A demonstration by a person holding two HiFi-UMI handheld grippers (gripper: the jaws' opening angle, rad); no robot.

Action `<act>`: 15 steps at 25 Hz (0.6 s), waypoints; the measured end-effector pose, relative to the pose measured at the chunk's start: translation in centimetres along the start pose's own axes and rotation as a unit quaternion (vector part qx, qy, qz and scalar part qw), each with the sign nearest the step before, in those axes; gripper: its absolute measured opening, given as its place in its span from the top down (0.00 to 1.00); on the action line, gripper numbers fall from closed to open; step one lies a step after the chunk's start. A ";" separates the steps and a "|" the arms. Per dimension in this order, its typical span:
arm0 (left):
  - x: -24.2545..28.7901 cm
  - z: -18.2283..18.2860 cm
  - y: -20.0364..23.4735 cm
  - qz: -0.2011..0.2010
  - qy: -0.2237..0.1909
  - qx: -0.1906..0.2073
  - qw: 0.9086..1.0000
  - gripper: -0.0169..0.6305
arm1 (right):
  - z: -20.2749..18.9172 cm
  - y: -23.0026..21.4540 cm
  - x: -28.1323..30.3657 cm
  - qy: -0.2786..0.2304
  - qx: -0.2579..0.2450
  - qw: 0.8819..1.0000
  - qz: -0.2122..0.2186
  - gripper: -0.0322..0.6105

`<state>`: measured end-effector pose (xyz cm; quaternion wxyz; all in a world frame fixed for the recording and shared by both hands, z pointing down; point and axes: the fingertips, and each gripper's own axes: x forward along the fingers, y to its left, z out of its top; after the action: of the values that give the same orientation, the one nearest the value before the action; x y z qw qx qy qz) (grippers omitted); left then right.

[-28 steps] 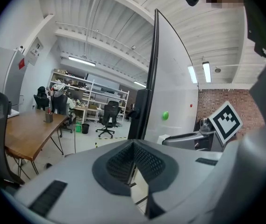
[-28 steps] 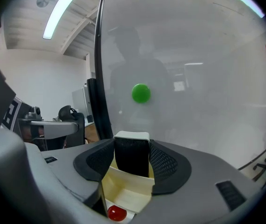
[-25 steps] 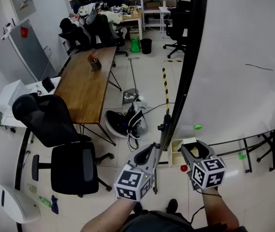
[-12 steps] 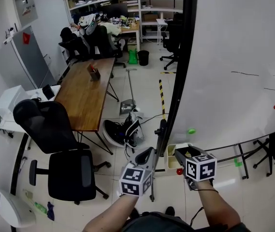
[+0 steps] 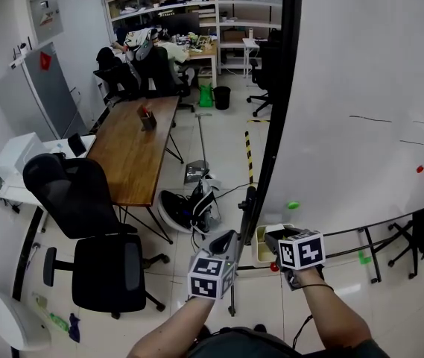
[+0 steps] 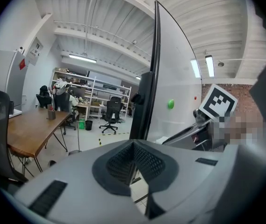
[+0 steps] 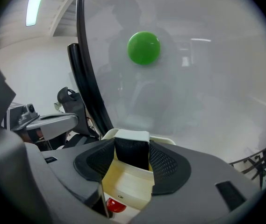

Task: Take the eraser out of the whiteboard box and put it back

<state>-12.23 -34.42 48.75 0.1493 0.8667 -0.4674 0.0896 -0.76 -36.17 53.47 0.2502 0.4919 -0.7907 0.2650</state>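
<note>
Shifted slightly left since earlier: right gripper point(image 5: 277, 237), fingers pinching eraser point(image 7: 132, 152) at whiteboard box point(image 7: 127, 186). Left gripper point(image 6: 133, 146) fingers pressed together, empty.

The whiteboard point(image 5: 361, 88) filling the frame's right carries a green magnet point(image 5: 293, 205), a red dot point(image 5: 419, 169) farther right, and the cream whiteboard box point(image 5: 261, 246) at its lower left edge.

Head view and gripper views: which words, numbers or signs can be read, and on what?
None can be read.
Wall notice: too small.
Left gripper, right gripper: square markers on cubes, no letters.
Whiteboard: pen strokes, no words.
Eraser in right gripper: no print.
</note>
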 end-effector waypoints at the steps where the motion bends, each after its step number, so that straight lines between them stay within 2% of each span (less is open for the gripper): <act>1: -0.1 0.1 -0.1 0.000 0.000 0.000 1.000 0.93 | -0.2 0.0 0.1 0.007 0.004 1.000 0.002 0.55; 6: -0.3 0.3 -0.5 -0.001 -0.004 0.000 1.000 0.93 | -0.5 -0.1 0.2 0.031 0.019 0.999 0.010 0.55; 15: -1.6 1.3 -0.9 -0.002 -0.017 -0.002 1.000 0.93 | -0.6 0.1 -0.4 0.022 0.021 1.000 0.002 0.55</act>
<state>-12.30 -33.13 46.89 0.1431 0.8685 -0.4688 0.0732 -0.60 -35.51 53.66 0.2568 0.4890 -0.7806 0.2926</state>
